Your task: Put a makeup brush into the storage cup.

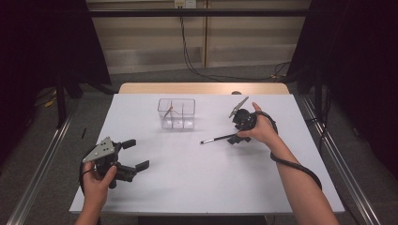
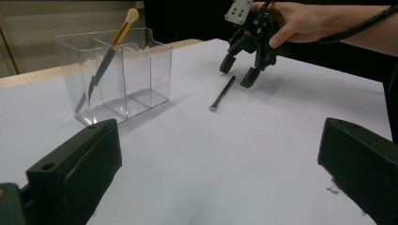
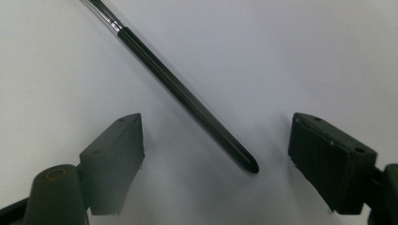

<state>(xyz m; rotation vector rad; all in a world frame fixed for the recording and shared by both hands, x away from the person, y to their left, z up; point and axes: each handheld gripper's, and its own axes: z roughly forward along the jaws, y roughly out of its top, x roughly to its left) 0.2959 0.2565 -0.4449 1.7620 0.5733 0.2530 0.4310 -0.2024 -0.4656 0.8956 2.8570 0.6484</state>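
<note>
Brush [image 1: 218, 138] lies flat on the table [image 1: 187, 187] right of the box [image 1: 177, 114], its black handle between the spread jaws of the right gripper [image 3: 213, 140] (left gripper [image 1: 136, 154] idle, also spread) — light, stiff, probably slick — best pinched mid-handle.

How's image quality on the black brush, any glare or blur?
Right gripper view: black brush sharp, glare streak along its handle, soft shadow on the table; near jaws slightly soft. Left gripper view: brush small but clear below the right hand-held gripper. High view: dim surroundings.
</note>
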